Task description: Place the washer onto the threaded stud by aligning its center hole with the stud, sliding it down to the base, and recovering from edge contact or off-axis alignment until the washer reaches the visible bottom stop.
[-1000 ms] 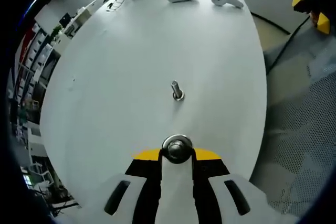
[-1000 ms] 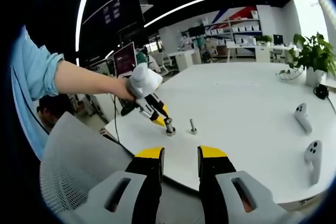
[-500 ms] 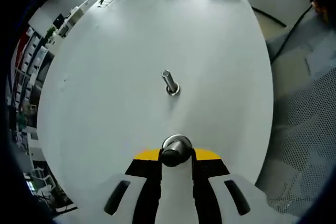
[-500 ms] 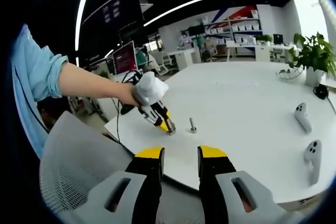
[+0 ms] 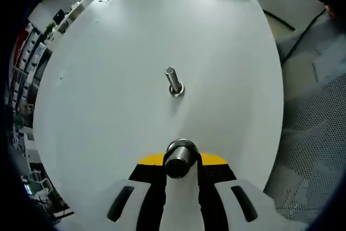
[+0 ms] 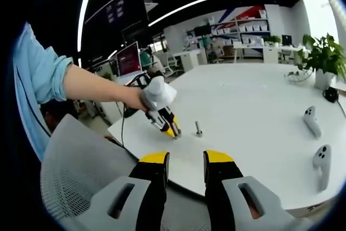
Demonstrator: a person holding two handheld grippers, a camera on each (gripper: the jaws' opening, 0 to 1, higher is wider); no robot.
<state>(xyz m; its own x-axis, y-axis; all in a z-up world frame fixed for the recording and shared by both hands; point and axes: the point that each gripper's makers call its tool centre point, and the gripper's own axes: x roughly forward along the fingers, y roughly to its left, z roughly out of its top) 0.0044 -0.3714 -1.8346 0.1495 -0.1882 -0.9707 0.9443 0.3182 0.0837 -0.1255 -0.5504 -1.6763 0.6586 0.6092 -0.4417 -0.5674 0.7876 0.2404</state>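
Currently, approach step: my left gripper is clamped on the washer, short of the stud.
Stud: upright on the white table, bare; washer well apart from it.
Right gripper: held back from the stud, jaws parted, empty.
Next: centre the hole over the stud top, then lower.

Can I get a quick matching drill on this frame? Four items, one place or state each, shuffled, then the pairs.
Items:
1. washer
2. threaded stud
3. right hand-held gripper
4. two white controllers

States:
A. open, holding nothing
B. upright on the white table, bare
C. lying near the table's far edge
D. clamped at the left hand-held gripper tips

Pairs: 1-D, 2-B, 3-A, 4-C
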